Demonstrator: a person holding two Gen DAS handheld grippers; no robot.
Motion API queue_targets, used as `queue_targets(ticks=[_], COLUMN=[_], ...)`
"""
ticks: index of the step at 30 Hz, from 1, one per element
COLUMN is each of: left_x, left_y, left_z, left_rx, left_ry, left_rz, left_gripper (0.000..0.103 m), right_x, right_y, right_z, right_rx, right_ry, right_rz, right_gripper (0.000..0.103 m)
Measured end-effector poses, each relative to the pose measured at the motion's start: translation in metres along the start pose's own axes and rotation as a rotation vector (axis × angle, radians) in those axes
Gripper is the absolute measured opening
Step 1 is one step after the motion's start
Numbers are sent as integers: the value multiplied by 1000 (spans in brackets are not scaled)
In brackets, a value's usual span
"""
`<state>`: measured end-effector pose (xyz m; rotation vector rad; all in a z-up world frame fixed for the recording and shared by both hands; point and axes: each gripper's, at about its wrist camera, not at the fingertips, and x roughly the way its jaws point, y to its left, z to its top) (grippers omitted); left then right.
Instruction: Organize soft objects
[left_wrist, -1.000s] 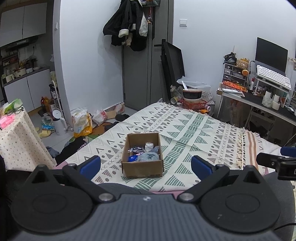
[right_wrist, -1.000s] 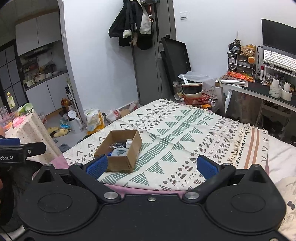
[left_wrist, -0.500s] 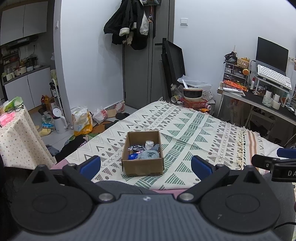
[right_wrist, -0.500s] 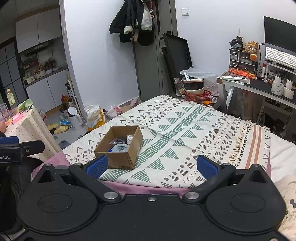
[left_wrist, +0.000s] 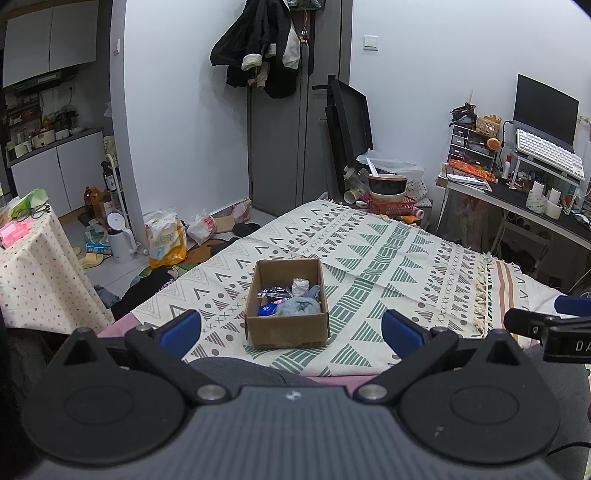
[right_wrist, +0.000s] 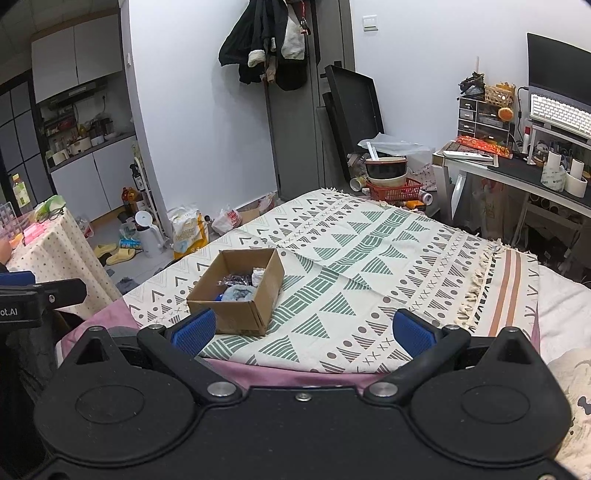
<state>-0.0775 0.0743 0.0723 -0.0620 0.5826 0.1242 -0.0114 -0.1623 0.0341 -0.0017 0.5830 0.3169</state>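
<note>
Left gripper (left_wrist: 291, 330): black body, ribbed grey top, two round black discs, silver pivot screws, blue pads on its fingers (left_wrist: 181, 328) | Right gripper (right_wrist: 302, 328): smooth black body, same discs and silver screws, blue pads on its fingers (right_wrist: 413, 332) | White lettering on each gripper's side | Grey trousers (left_wrist: 243, 371)

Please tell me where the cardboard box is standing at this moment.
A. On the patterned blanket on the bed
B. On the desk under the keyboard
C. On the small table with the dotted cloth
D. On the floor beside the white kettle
A: the open cardboard box sits on the patterned blanket near the bed's close edge, with small items inside; both the left gripper and the right gripper are open and empty, short of it.
</note>
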Motion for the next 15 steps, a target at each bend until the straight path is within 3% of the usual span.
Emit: queue_targets(ticks=[15], left_x=[-2], left_y=[2], left_z=[-2], left_rx=[5], left_ry=[-25], left_rz=[-18], left_gripper=[103], right_x=[0], right_y=[2], right_z=[-3], right_rx=[-5], right_ry=[0], right_rz=[4], right_gripper=[103])
